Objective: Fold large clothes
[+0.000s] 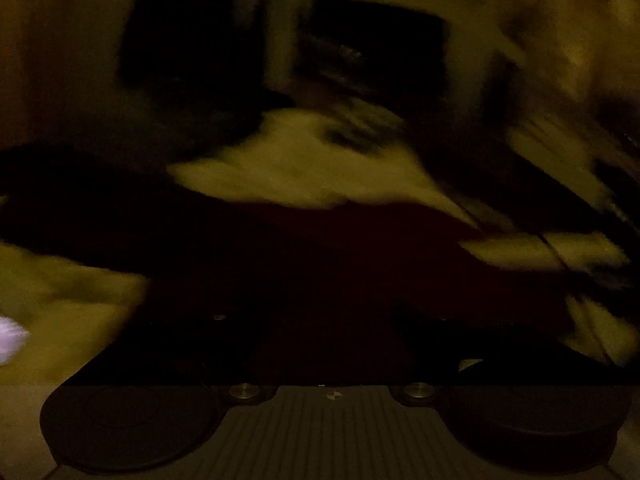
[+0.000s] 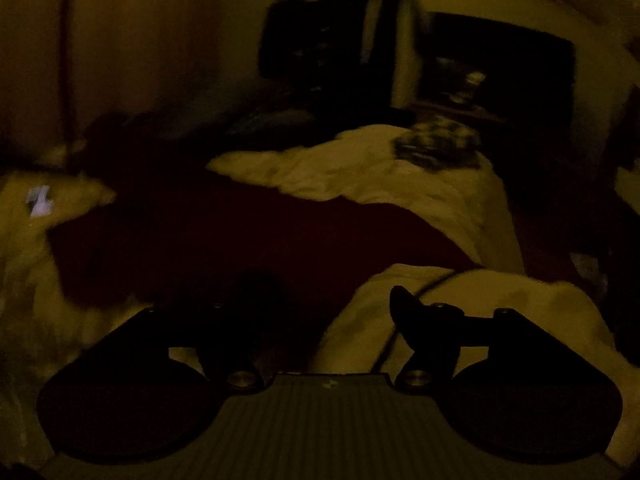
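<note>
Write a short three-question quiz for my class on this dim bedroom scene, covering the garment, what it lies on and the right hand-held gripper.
1. Multiple choice: what colour is the large garment? A white; B dark red; C bright blue.
2. True or false: the fingers of the right hand-held gripper are clamped tightly together.
3. Fill in the blank: the garment lies spread on pale ____.

Key
1. B.
2. False: the fingers stand well apart, and nothing is pinched between them.
3. bedding.
</note>
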`<state>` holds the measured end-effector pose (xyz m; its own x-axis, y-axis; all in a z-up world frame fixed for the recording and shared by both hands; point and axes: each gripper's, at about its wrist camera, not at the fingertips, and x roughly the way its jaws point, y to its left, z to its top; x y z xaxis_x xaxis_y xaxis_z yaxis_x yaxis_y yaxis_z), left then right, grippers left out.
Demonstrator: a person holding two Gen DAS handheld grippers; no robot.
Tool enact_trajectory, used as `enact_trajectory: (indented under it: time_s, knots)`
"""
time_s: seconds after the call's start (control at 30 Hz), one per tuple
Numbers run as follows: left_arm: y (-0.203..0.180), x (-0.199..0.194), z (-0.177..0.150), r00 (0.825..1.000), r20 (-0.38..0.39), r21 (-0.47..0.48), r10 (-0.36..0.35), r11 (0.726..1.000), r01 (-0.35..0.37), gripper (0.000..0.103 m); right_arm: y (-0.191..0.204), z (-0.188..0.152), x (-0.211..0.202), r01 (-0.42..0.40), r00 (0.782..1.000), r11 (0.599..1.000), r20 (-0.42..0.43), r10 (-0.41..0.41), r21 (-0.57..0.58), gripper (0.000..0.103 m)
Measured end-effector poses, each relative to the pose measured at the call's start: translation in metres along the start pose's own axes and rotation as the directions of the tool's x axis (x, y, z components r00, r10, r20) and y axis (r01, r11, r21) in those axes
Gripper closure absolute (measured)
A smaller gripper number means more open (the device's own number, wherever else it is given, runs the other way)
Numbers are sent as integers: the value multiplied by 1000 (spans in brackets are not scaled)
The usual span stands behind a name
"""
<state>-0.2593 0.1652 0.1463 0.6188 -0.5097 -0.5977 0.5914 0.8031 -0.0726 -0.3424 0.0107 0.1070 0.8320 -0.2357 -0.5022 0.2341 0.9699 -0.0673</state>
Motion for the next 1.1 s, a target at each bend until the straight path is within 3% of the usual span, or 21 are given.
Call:
enact_trajectory:
  time_s: [0.07, 0.13, 0.2, 0.23, 0.3, 0.33, 0.4, 0.5, 0.63, 0.73, 0.77, 0.8, 0.9, 1.03, 1.07, 1.1]
  knots:
    - [-34, 15, -5, 994, -40, 65, -105, 992, 107, 9, -8, 0, 1, -21, 1000, 999, -3, 22, 49, 31]
    - [-56, 29, -6, 981, -71, 53, -182, 981, 186, 11, -13, -1, -1, -55, 998, 996, 10, 55, 72, 40]
    - [-70, 39, -8, 968, -104, 48, -227, 971, 233, 11, -16, 0, 3, -107, 994, 991, 16, 106, 80, 68]
    - [-79, 43, -8, 967, -110, 61, -229, 970, 237, 11, -16, 2, 6, -128, 992, 988, 16, 127, 81, 72]
    - [-92, 46, -9, 977, -98, 107, -188, 974, 198, 9, -11, 6, 11, -152, 988, 986, 30, 151, 69, 83]
    - [-98, 48, -11, 985, -86, 121, -151, 980, 161, 1, -10, 8, 12, -161, 987, 984, 42, 158, 73, 83]
    - [-103, 60, -11, 993, -92, 128, -76, 988, 87, 0, -10, 11, 13, -182, 982, 978, 69, 176, 100, 83]
    - [-104, 72, -11, 992, -102, 110, -73, 990, 84, 2, -14, 12, 12, -196, 978, 972, 92, 185, 128, 85]
    - [-115, 73, -12, 997, -76, 179, -24, 983, 37, 11, -20, 10, 6, -206, 974, 964, 129, 186, 171, 87]
    - [-117, 64, -9, 996, -65, 156, -63, 985, 72, 12, -21, 16, 4, -209, 970, 960, 165, 179, 187, 88]
    - [-117, 62, -8, 996, -61, 154, -63, 985, 72, 5, -21, 19, 5, -213, 968, 959, 172, 182, 186, 88]
    - [-118, 62, -8, 998, -50, 159, -44, 986, 51, 0, -22, 22, 6, -217, 967, 959, 178, 184, 185, 88]
    - [-123, 67, -8, 999, 28, 178, 33, 983, -38, 0, -17, 34, 9, -243, 957, 955, 203, 208, 168, 88]
    - [-128, 85, -4, 994, 52, 198, 101, 974, -109, 0, -7, 42, 9, -265, 948, 952, 223, 229, 150, 88]
    - [-124, 87, -3, 994, 40, 180, 99, 978, -104, 7, -7, 42, 10, -266, 947, 952, 225, 228, 152, 88]
    - [-120, 87, -2, 996, 30, 157, 86, 983, -89, 22, -6, 41, 10, -261, 948, 953, 226, 223, 153, 88]
